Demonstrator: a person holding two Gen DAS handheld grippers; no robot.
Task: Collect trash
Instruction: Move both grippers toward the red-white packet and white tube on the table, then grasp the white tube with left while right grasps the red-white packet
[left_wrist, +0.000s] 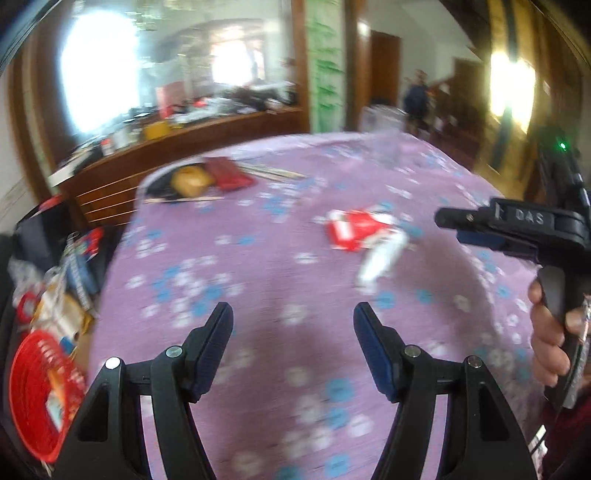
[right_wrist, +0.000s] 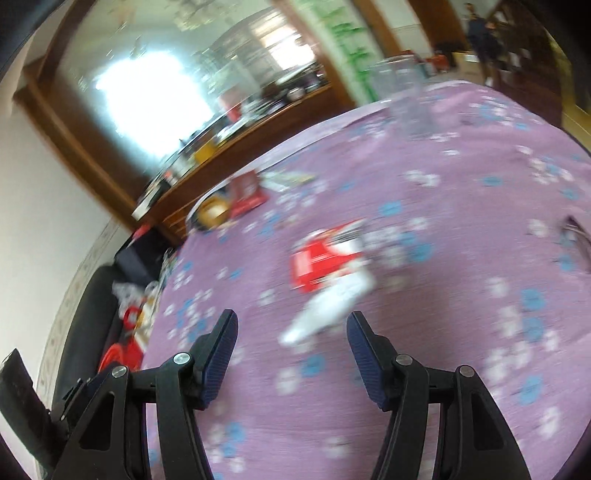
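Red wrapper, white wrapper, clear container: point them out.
red wrapper (left_wrist: 354, 229), left wrist view, middle of its red face
white wrapper (right_wrist: 332, 306), right wrist view, middle of its white body
clear container (right_wrist: 400, 92), right wrist view, its see-through wall

A lived-in room of a home is shown. A round worktop covered by a purple cloth printed with blue and white flowers (left_wrist: 258, 258) fills the middle. Behind it, a long brown wooden sideboard (left_wrist: 192, 136) is crowded with boxes and household clutter, and a large wood-framed mirror (left_wrist: 166, 55) is mounted above it. Brown wooden doors (left_wrist: 384, 66) are seen further back. A red plastic basket (left_wrist: 33, 391) is seen beside the worktop among mixed packets and papers, on what seems a dark seat.
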